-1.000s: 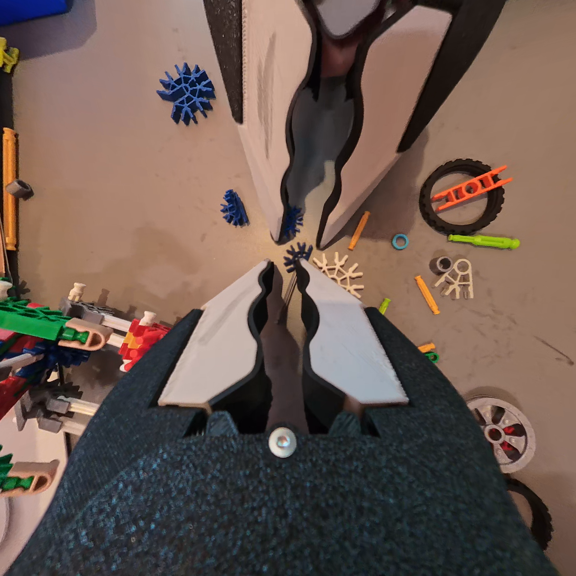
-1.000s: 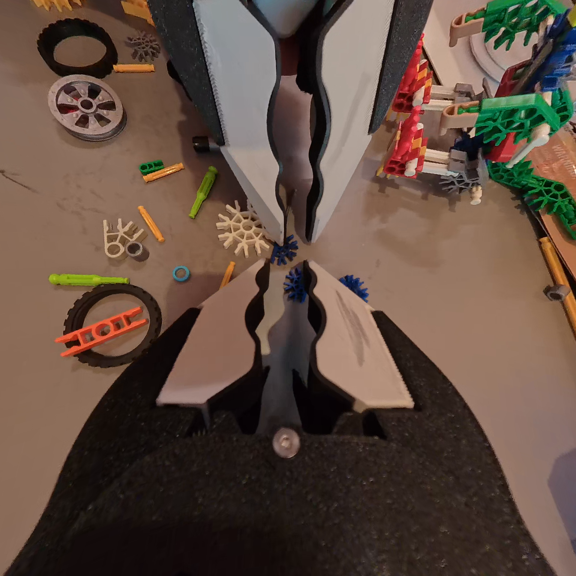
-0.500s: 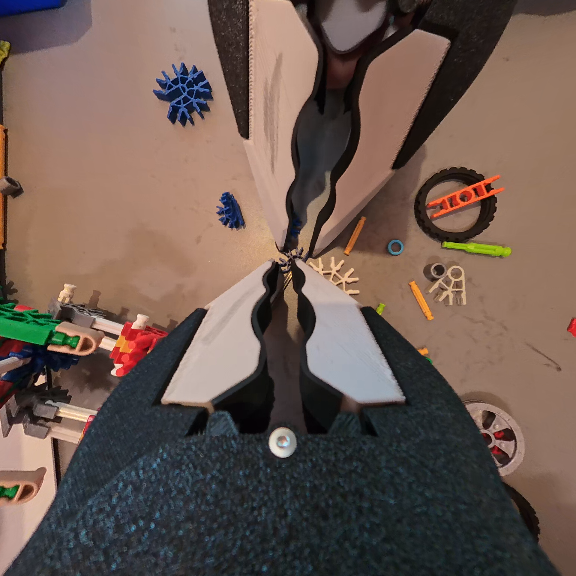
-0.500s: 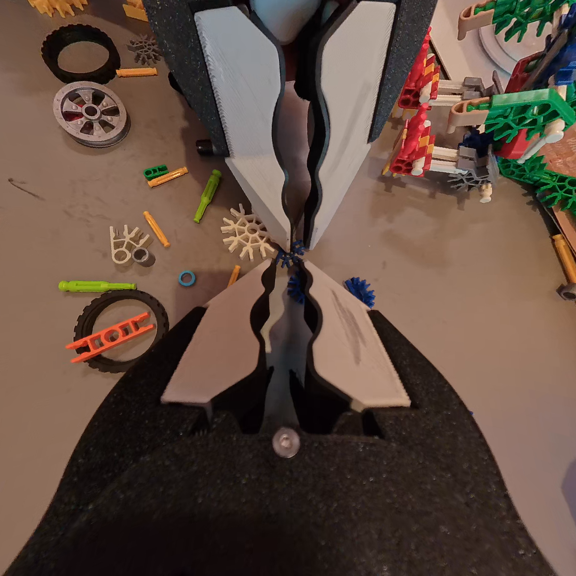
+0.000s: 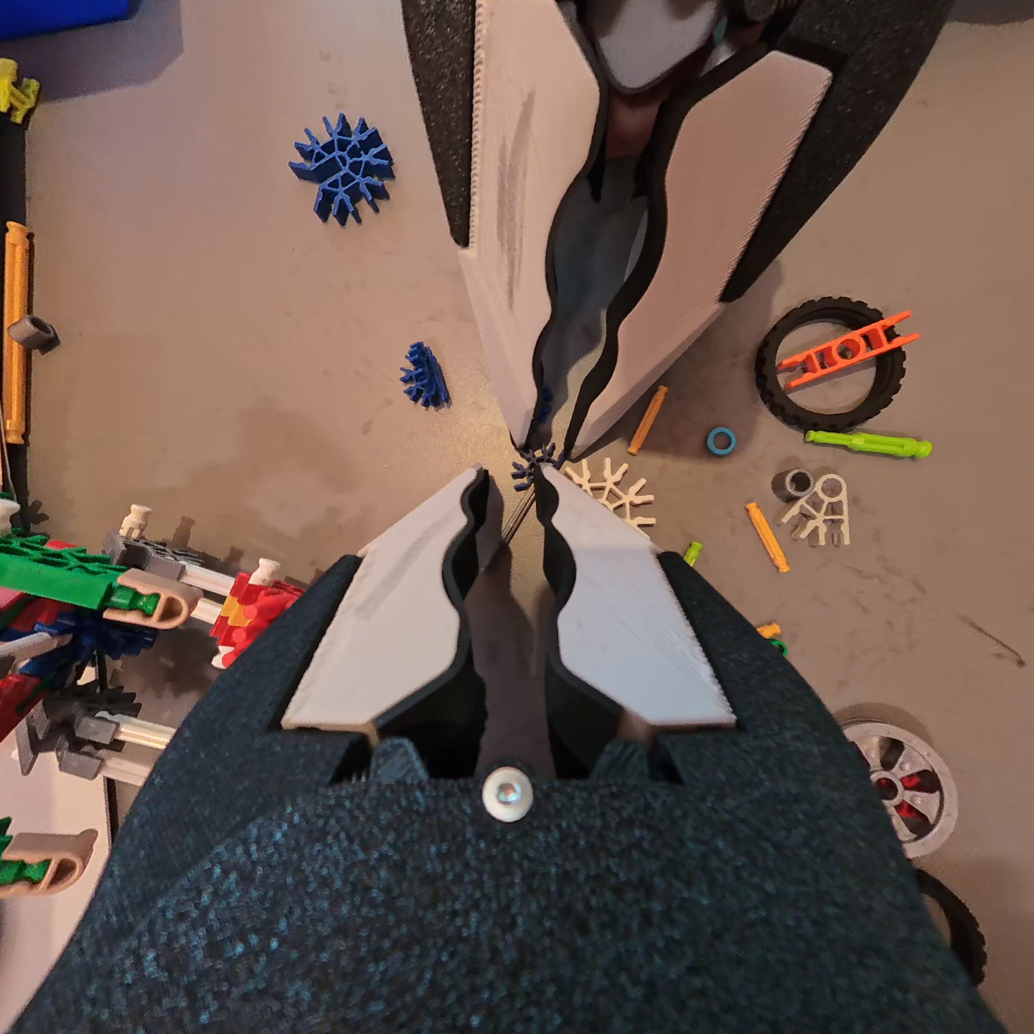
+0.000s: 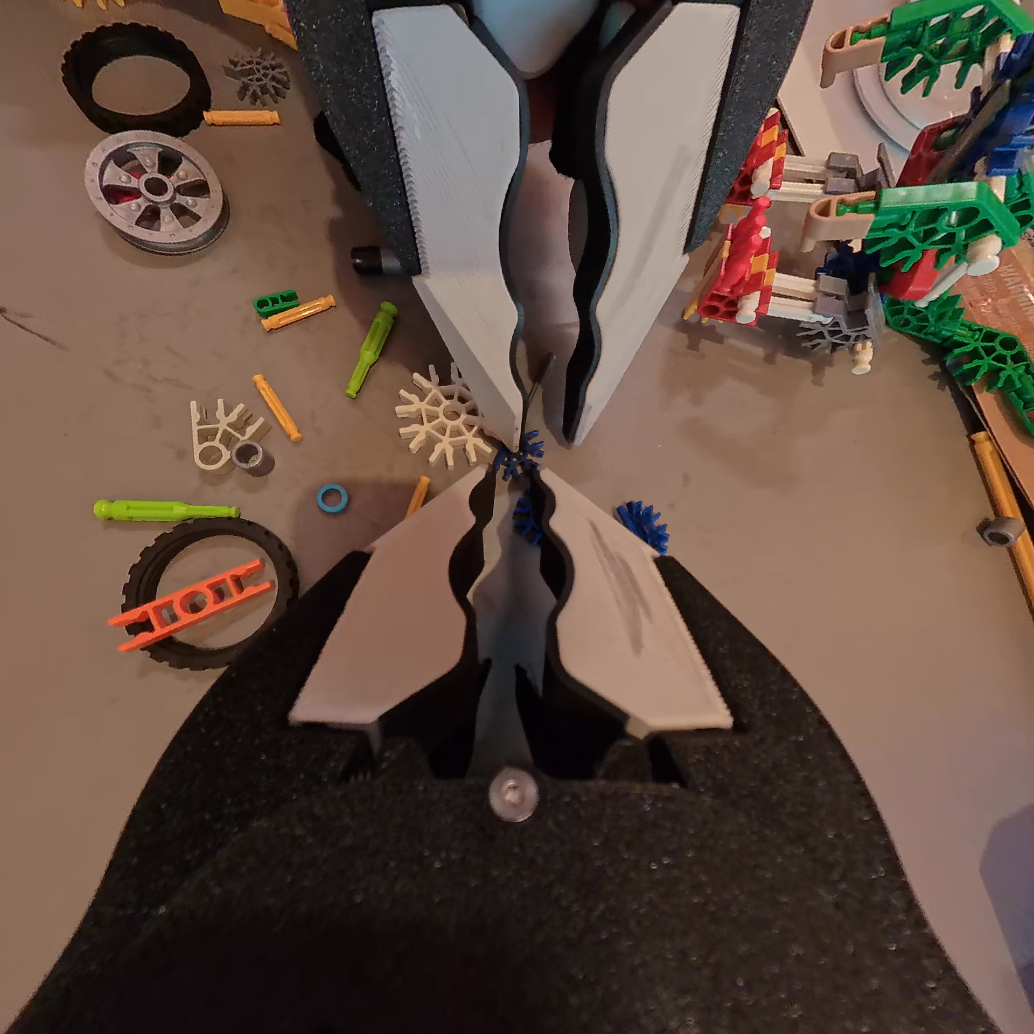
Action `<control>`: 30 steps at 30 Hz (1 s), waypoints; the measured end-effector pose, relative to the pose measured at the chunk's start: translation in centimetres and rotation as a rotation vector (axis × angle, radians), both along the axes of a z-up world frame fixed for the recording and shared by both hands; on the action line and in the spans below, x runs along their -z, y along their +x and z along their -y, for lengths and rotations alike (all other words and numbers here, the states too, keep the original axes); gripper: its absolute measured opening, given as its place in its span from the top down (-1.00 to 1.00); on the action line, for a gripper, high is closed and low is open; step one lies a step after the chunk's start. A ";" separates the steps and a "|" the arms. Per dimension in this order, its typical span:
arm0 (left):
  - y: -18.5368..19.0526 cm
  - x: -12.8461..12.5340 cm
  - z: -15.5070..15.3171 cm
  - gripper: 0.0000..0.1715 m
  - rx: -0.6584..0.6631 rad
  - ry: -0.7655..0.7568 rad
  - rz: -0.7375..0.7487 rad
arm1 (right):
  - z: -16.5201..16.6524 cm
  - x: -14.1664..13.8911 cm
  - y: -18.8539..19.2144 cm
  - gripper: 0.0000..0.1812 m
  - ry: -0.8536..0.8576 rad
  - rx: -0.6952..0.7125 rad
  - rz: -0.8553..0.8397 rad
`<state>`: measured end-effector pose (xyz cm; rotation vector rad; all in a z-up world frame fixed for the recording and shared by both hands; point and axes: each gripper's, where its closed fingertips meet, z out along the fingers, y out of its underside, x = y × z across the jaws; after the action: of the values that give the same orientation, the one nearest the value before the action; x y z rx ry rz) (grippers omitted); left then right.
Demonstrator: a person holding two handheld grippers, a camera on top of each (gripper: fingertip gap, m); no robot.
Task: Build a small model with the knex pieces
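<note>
Left wrist view: left gripper (image 5: 512,475) at frame centre, jaws narrow, thin rod (image 5: 519,517) between them, tip in small blue connector (image 5: 531,465); right gripper (image 5: 545,442) opposite, jaws clamped on second blue connector (image 5: 543,405) above the desk (image 5: 224,335).

Both wrist views look steeply down, close over the grey tabletop (image 5: 224,335), facing each other. They share the middle: a small dark-blue plastic snowflake connector (image 5: 532,465) (image 6: 517,457) and a white one (image 5: 615,495) (image 6: 442,415).
</note>
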<state>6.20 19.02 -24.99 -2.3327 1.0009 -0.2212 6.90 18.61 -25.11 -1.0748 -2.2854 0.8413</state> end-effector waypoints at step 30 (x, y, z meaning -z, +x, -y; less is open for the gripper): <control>-0.1 -0.1 -0.8 0.77 0.042 0.090 -0.073 | -1.2 -1.1 -0.3 0.88 0.037 0.034 -0.064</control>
<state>6.15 19.82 -24.91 -2.2538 1.0738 -0.1060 6.59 19.81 -24.00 -1.0522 -2.2150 0.8053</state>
